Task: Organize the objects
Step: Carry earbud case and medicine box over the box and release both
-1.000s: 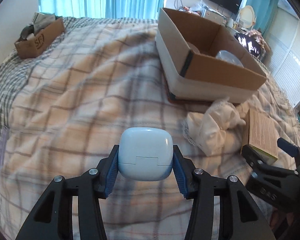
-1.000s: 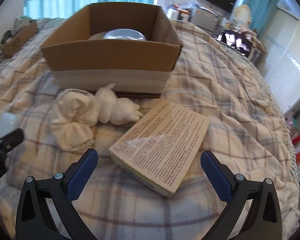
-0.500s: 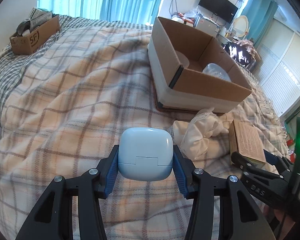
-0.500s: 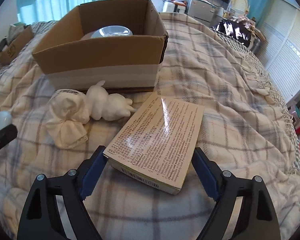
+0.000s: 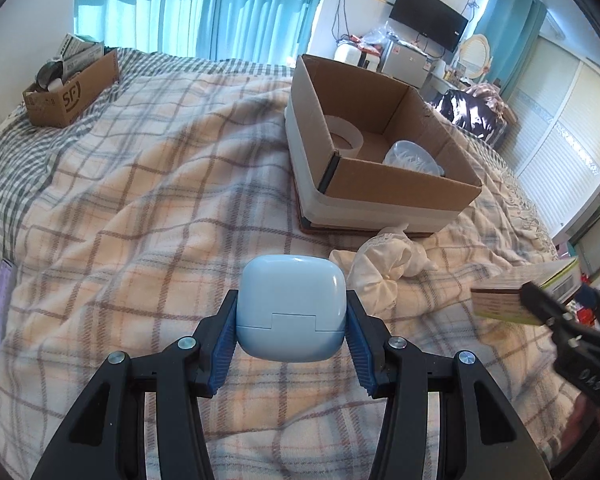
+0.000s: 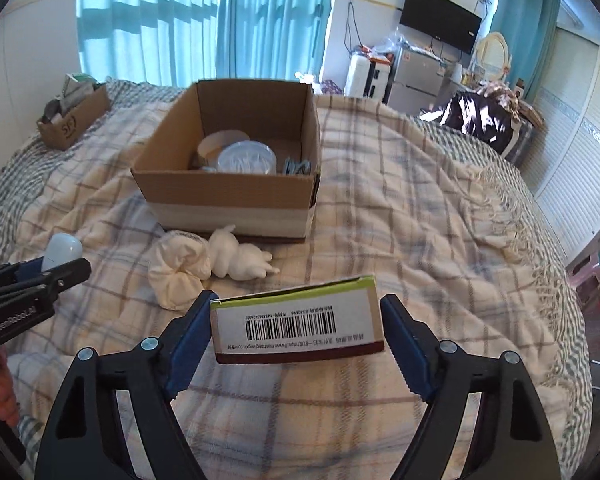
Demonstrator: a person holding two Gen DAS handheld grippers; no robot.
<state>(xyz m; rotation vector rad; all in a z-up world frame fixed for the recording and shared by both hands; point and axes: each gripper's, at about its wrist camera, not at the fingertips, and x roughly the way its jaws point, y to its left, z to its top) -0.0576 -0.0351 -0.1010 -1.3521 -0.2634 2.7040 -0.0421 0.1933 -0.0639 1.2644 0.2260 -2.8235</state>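
Observation:
My left gripper is shut on a pale blue earbud case and holds it above the plaid blanket. It also shows at the left of the right wrist view. My right gripper is shut on a flat printed box with a barcode end, lifted off the bed; the box shows at the right of the left wrist view. An open cardboard box ahead holds a tape roll and a clear plastic lid. A white plush toy lies in front of it.
A small cardboard box full of odds and ends sits at the far left of the bed. Blue curtains, a TV and a cluttered desk stand beyond the bed. The bed edge falls away at the right.
My right gripper closed on the printed box and lifted it off the blanket. My left gripper rose with the earbud case, so more of the cardboard box's inside shows.

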